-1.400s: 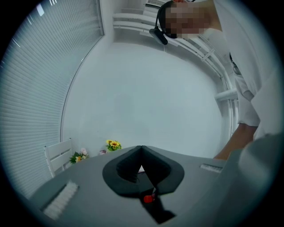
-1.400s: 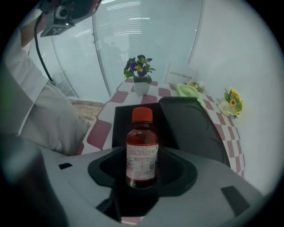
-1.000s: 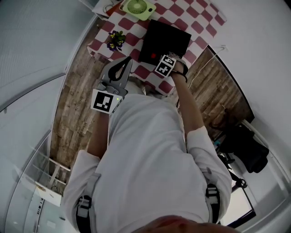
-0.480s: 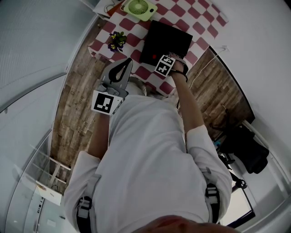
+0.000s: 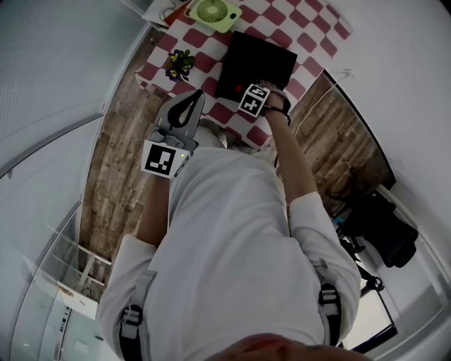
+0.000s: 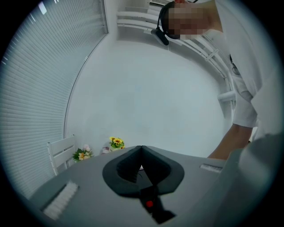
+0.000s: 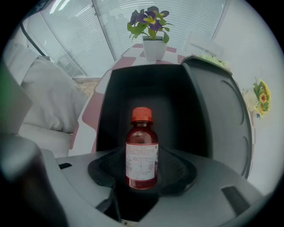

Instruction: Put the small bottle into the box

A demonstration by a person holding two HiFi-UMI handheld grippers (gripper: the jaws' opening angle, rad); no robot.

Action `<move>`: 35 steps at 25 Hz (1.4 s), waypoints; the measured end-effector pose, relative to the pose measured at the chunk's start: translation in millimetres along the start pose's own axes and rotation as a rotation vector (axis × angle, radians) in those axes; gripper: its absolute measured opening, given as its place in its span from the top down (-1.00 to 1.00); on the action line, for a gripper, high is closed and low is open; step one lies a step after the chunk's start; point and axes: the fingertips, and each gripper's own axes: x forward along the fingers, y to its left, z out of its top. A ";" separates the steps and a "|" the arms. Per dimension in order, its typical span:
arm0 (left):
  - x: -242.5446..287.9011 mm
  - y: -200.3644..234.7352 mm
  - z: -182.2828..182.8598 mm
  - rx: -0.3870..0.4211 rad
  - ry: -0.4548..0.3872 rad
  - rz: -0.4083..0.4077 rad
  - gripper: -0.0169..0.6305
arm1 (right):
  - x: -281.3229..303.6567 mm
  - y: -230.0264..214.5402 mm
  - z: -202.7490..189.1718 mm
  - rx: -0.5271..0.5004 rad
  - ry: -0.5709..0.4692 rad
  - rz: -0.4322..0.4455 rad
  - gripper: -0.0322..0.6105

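Observation:
A small brown bottle (image 7: pixel 141 153) with an orange-red cap and a white label stands upright between the jaws of my right gripper (image 7: pixel 142 175), which is shut on its lower body. Right behind it lies the open black box (image 7: pixel 146 88), its lid (image 7: pixel 222 111) raised at the right. In the head view my right gripper (image 5: pixel 252 99) hovers over the box's (image 5: pixel 264 60) near edge, and the red cap (image 5: pixel 237 88) just shows. My left gripper (image 5: pixel 184 111) is held off the table's near left corner. Its jaws (image 6: pixel 141 150) are shut and empty, pointing at a white wall.
The table has a red-and-white checked cloth (image 5: pixel 299 28). On it stand a pot of purple flowers (image 5: pixel 180 62) left of the box and a green fan (image 5: pixel 214 12) at the back. A white cushioned seat (image 7: pixel 42 97) lies left of the table. Wooden floor (image 5: pixel 113 176) surrounds it.
My right gripper with the bottle has edged slightly further toward the box. The left gripper has hardly moved.

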 end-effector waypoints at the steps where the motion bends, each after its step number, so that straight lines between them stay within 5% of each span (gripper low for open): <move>1: 0.3 -0.2 -0.2 0.001 0.001 -0.001 0.95 | -0.1 0.1 -0.1 0.001 -0.004 -0.001 0.20; 19: 16.3 -16.1 1.6 0.012 0.008 -0.062 0.95 | -76.8 -11.7 12.0 0.170 -0.268 -0.037 0.21; 28: 29.9 -24.6 10.2 0.007 0.004 -0.087 0.95 | -163.2 -12.1 32.1 0.435 -0.708 0.007 0.25; 35: 41.4 -37.2 29.4 0.019 -0.021 -0.104 0.95 | -266.3 -6.8 46.2 0.471 -1.095 -0.064 0.34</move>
